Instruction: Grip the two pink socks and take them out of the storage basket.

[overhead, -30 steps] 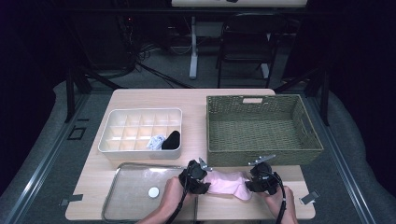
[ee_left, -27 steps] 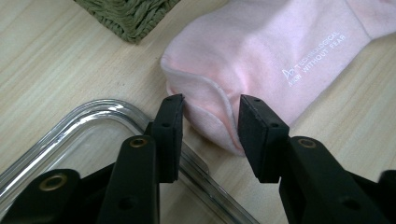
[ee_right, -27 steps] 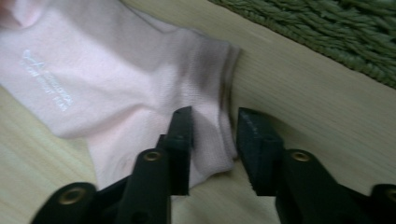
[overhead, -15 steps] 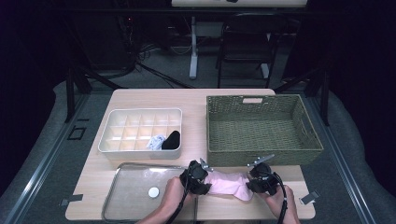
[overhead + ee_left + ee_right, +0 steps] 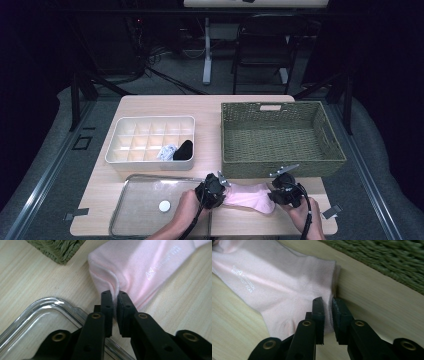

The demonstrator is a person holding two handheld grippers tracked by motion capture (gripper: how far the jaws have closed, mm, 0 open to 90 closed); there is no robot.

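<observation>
A pink sock (image 5: 247,196) lies flat on the wooden table near the front edge, just before the green wicker basket (image 5: 280,137). My left gripper (image 5: 216,191) is shut on the sock's left end; in the left gripper view (image 5: 114,296) the pink sock (image 5: 145,267) is pinched between the jaws. My right gripper (image 5: 280,194) is shut on the sock's right end, and the right gripper view (image 5: 327,302) shows the pink sock's (image 5: 274,282) cuff edge clamped between the jaws.
A clear tray (image 5: 150,205) with a small white disc (image 5: 164,205) sits at the front left. Behind it stands a white divided box (image 5: 150,140) with a black item (image 5: 184,150) and a white-blue item (image 5: 167,151). The basket wall is close behind both grippers.
</observation>
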